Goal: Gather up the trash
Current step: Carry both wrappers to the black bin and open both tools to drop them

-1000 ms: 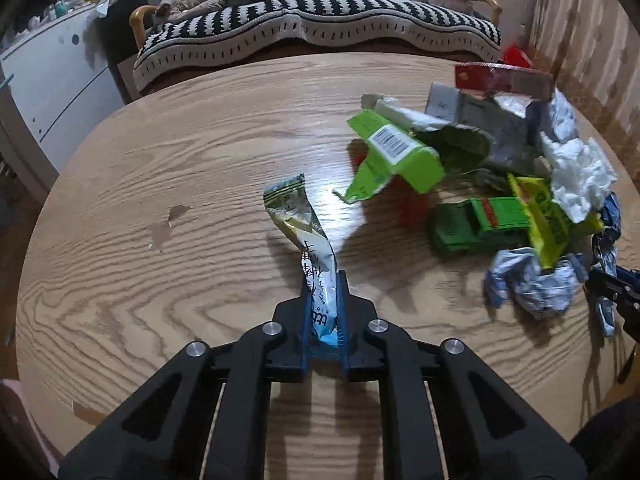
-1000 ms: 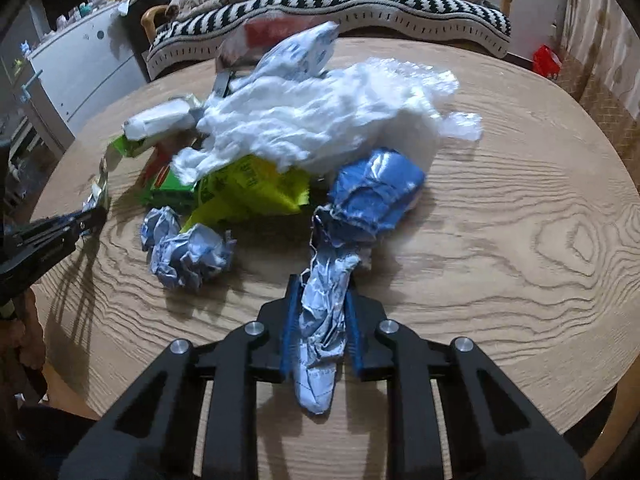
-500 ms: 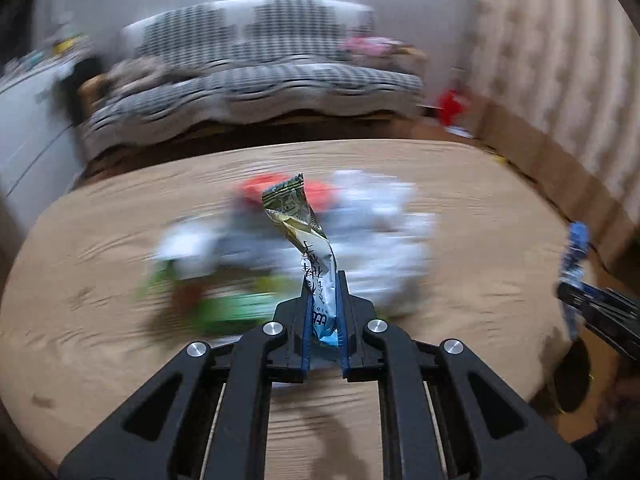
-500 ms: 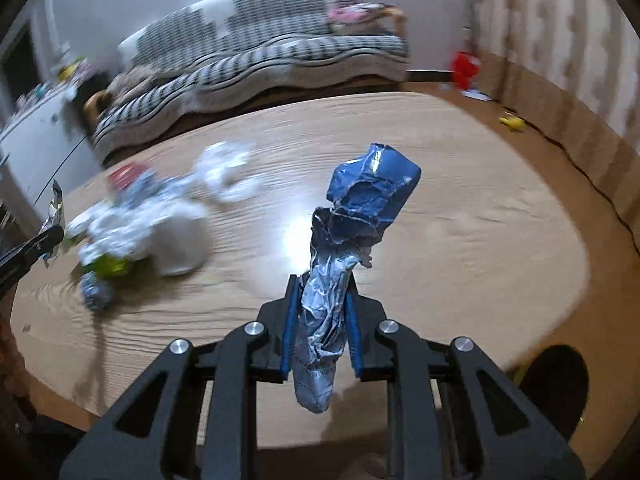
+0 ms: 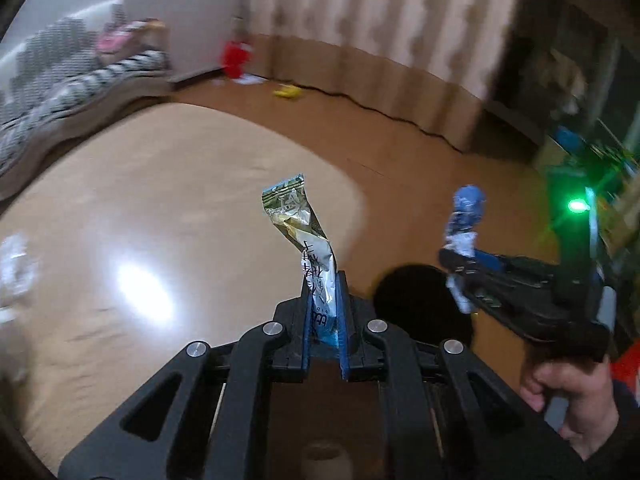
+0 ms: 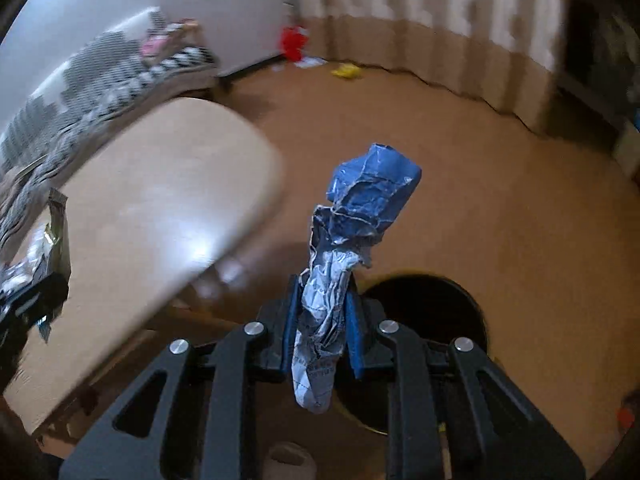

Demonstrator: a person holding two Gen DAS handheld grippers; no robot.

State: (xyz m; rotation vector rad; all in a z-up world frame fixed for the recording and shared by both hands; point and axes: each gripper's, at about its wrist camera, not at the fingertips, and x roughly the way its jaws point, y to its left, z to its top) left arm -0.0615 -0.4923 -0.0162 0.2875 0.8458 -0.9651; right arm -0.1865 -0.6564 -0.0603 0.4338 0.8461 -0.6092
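My left gripper (image 5: 325,280) is shut on a twisted green and white snack wrapper (image 5: 304,236), held upright over the table's right end. My right gripper (image 6: 322,292) is shut on a crumpled blue and silver wrapper (image 6: 360,204), held off the table above the floor. A round black bin (image 6: 432,304) stands on the floor just beyond the right gripper; it also shows in the left wrist view (image 5: 416,300). The right gripper with its blue wrapper (image 5: 464,212) shows in the left wrist view over the bin. The left gripper's wrapper (image 6: 56,224) shows at the left edge of the right wrist view.
The oval wooden table (image 5: 140,208) lies to the left, with blurred white trash (image 5: 16,256) at its left edge. A striped sofa (image 6: 100,68) stands behind it. Red (image 6: 294,42) and yellow (image 6: 346,70) items lie on the floor by the wall. Shelving with a green light (image 5: 576,205) is at the right.
Both grippers have swung right, away from the trash pile, each still holding its wrapper. The right gripper has passed the table edge and the black bin has come into view.
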